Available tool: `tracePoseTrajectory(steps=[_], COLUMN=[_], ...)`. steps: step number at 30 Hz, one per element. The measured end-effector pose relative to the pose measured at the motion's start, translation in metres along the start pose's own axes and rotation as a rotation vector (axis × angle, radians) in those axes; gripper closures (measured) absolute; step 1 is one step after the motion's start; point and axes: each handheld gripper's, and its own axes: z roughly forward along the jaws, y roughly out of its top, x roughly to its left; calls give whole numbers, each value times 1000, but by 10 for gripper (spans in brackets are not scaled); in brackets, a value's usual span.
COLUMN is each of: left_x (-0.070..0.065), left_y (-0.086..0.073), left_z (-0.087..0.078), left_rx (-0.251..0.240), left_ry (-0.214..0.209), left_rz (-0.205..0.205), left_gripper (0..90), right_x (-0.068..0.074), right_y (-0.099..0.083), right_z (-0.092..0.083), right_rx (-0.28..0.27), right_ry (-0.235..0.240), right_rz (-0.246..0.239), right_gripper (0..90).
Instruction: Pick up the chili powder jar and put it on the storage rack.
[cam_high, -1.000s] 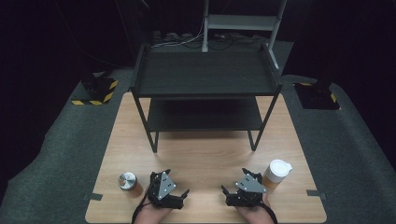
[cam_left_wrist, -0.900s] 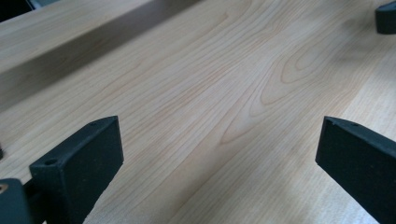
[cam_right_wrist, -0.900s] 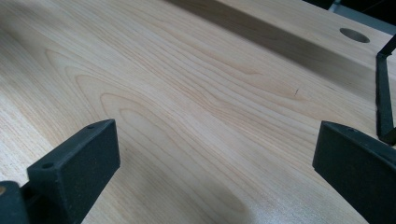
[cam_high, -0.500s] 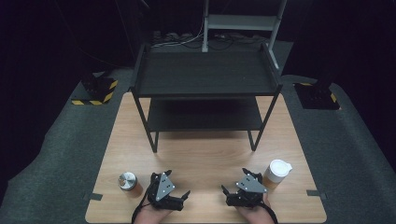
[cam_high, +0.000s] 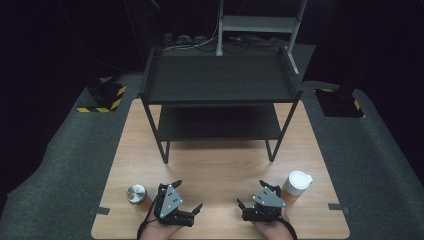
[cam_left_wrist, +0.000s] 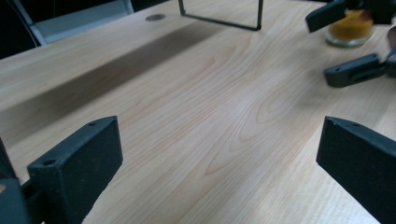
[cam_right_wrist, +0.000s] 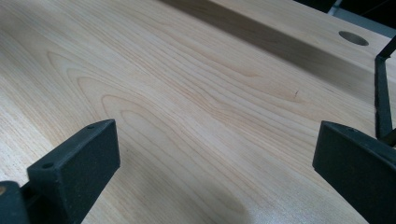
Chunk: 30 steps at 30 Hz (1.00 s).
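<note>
Hardly anything is shifting since the earlier frames: both grippers are staying low at the near edge of the worktop, the left one only turning slightly, while the jar and the cup are keeping their places. Seen from the high view, the pale wooden worktop is lying on dark grey floor covering, and a black two-tier shelf is standing across its far half on thin legs, both tiers bare. Behind the shelf a grey metal stand is rising from the dark background, and yellow-and-black striped blocks are sitting on the floor off the far left corner. Near the front right, a white-lidded cup is standing just beside the right gripper, on its outer side. Near the front left, a small jar with a shiny metal lid is standing just beside the left gripper, also on its outer side. Each gripper is resting in a hand at the bottom edge. In the left gripper view its fingers are standing wide apart over bare wood, with the other gripper and an amber-filled container farther off. In the right gripper view the fingers are likewise spread wide, holding nothing.
</note>
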Motion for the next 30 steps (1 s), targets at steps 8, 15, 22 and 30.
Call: tracePoseTrajectory(steps=[8,15,22,30], left_x=[1,5,8,11], left_y=[5,7,7,4], left_z=[-17,-33,-45,-56], left_rx=[-41,-66,-84,-84], left_ry=[7,20,57,98], left_rz=[-2,-14,-18,-19], left_gripper=[5,5,5,5], right_x=[0,-1,-1,-1], right_y=[-1,-1,-1,-1], right_z=[0,0,0,0], right_rx=[-3,-4,-3,-4], right_ry=[2,1,2,4], right_rz=[1,7,6,8], right_gripper=[0,0,0,0])
